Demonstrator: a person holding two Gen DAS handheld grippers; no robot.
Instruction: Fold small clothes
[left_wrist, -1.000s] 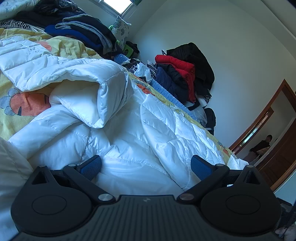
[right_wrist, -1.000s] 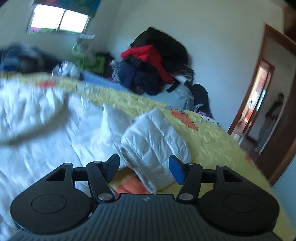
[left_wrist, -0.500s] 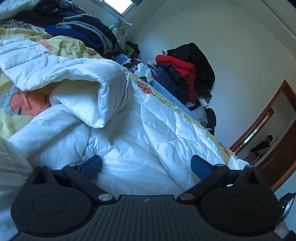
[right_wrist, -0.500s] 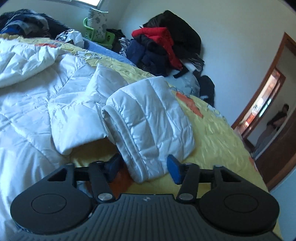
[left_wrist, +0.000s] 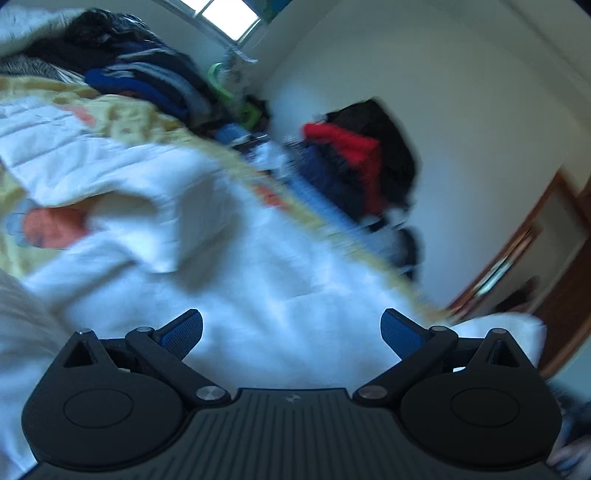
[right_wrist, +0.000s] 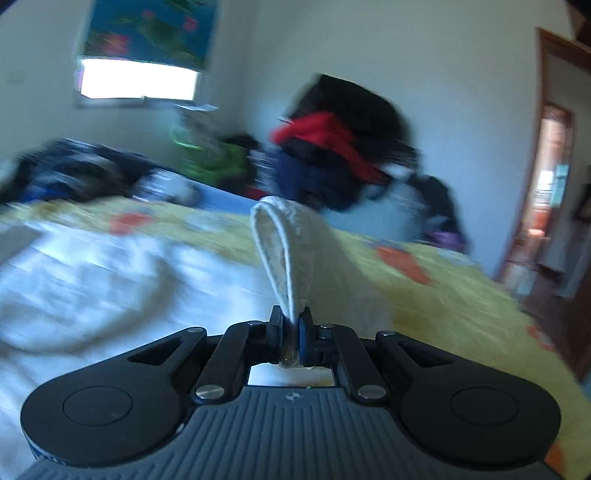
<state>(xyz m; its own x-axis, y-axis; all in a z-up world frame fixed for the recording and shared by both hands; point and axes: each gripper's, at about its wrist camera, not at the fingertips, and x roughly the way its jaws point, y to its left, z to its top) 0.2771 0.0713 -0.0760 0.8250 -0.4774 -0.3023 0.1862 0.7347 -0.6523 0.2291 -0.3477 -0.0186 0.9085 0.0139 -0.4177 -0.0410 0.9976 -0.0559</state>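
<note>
Right now the white puffer jacket (right_wrist: 110, 280) lies spread over the bed (right_wrist: 461, 295), and its sleeve cuff (right_wrist: 291, 251) is pinched between the closed jaws of the right hand-held gripper (right_wrist: 291, 332), which have just finished closing on it. The cuff stands up from the jaws as a narrow loop, tilted slightly left, with the rest of the sleeve trailing down to the right of the grip onto the yellow bedspread with orange patches. To the left of this gripper the body of the jacket stretches out, blurred. In the left wrist view the same jacket (left_wrist: 236, 266) fills the space ahead of and beneath the left hand-held gripper (left_wrist: 291, 330), whose blue-padded jaws stand wide apart with nothing pressed between them; the fabric lies below them, and whether the pads brush it cannot be told through the blur. Ahead and to the left of that gripper a folded-over part of the jacket rises in a thick ridge. Beyond, at the far edge of the bed, sits a heap of dark clothes (left_wrist: 147, 85), and further right a pile of red, navy and black garments (right_wrist: 332, 158) leans against the white wall. A window (right_wrist: 136, 83) lies far ahead to the left, a wooden doorway (right_wrist: 554, 184) far to the right.
</note>
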